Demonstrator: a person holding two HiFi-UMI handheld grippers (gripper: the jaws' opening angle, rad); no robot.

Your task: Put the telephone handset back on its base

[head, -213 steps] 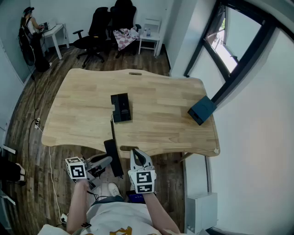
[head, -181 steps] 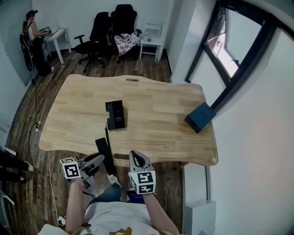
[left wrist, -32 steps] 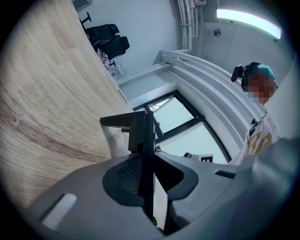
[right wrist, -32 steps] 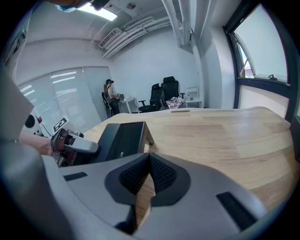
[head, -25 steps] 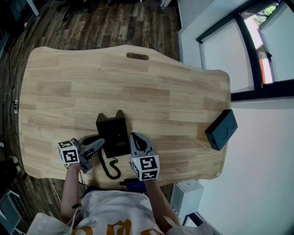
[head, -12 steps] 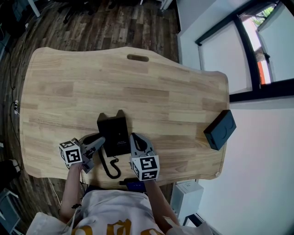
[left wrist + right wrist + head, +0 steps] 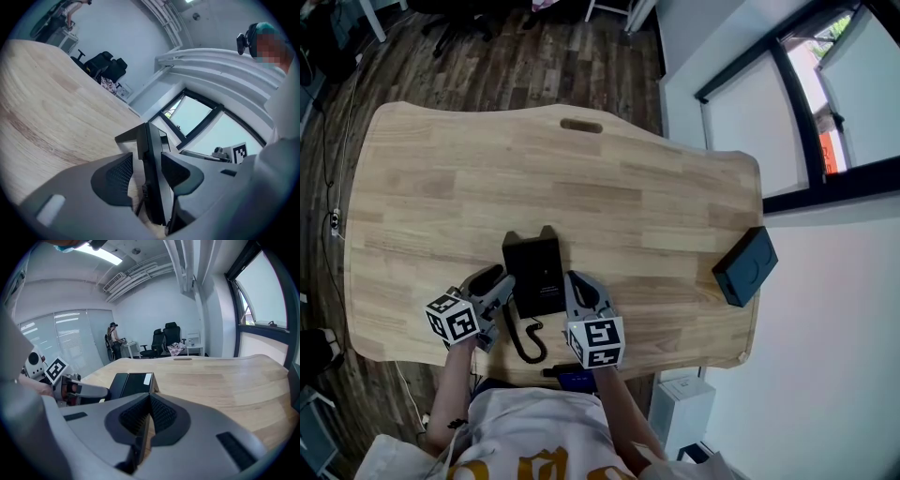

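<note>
Closest in, the left gripper view shows the left gripper [image 7: 147,161] with its jaws opening and the black handset [image 7: 151,140] edge-on between them, a gap beside one pad. The right gripper view shows the right gripper [image 7: 149,401] with pads pressed together, and beyond it the handset lying on the base [image 7: 136,383]. Only the head view shows the cord [image 7: 523,342], the table [image 7: 628,197] and a dark box [image 7: 744,267] farther right

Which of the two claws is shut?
The right claw: its jaws meet with nothing between them. The left claw has its jaws opening, with the telephone handset standing between them.
</note>
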